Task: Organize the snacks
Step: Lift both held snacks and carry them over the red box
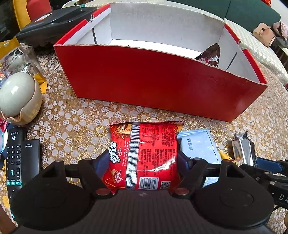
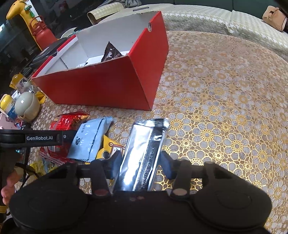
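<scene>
My left gripper (image 1: 142,160) is shut on a red snack bag (image 1: 144,153), held in front of the near wall of a red cardboard box (image 1: 153,81). The box has a white inside and holds a dark brown snack packet (image 1: 210,55) in its right part. My right gripper (image 2: 142,160) is shut on a silver foil packet (image 2: 144,154), right of the box (image 2: 108,84). A pale blue packet (image 2: 90,140), a yellow packet (image 2: 109,149) and the red bag (image 2: 66,120) lie to its left on the table.
A flower-patterned tablecloth (image 2: 225,108) covers the table. At the left stand a cream ceramic jar (image 1: 19,100), a glass (image 1: 30,59), two remote controls (image 1: 19,162) and a black tray (image 1: 54,23). A red bottle (image 2: 43,34) and yellow giraffe (image 2: 19,9) stand behind the box.
</scene>
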The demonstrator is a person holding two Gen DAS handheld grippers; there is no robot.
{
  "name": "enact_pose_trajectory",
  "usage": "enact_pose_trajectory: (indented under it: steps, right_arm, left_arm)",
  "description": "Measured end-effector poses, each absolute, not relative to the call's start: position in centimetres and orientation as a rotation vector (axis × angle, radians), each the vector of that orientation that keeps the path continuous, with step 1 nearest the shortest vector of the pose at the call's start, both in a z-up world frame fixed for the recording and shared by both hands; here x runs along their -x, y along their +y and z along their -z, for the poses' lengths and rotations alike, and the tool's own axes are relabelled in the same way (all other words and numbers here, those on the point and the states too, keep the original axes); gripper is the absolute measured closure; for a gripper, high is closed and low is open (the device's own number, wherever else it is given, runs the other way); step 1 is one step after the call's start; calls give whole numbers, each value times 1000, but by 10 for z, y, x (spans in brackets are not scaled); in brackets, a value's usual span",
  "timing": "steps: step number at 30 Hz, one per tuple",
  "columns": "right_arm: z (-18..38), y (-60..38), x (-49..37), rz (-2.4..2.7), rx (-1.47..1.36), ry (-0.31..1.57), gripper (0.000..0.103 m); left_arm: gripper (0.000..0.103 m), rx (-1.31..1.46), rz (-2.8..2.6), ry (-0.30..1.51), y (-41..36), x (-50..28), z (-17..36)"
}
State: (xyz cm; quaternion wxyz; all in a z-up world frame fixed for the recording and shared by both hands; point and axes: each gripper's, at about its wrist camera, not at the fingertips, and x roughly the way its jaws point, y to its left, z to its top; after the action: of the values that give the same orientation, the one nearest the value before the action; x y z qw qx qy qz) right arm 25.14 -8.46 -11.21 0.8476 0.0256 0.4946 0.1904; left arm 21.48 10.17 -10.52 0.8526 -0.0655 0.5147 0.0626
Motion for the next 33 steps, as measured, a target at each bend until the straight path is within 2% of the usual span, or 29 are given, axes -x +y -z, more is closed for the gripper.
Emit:
enact_pose_trajectory:
  steps: [11, 33]
  right_arm:
    - [102, -89, -241, -396, -66, 1028, 60]
    - [32, -106, -192, -450, -74, 908, 62]
  left_arm:
    - [28, 146, -129, 1058, 98, -201, 90]
    - [28, 129, -82, 960, 90, -137, 22]
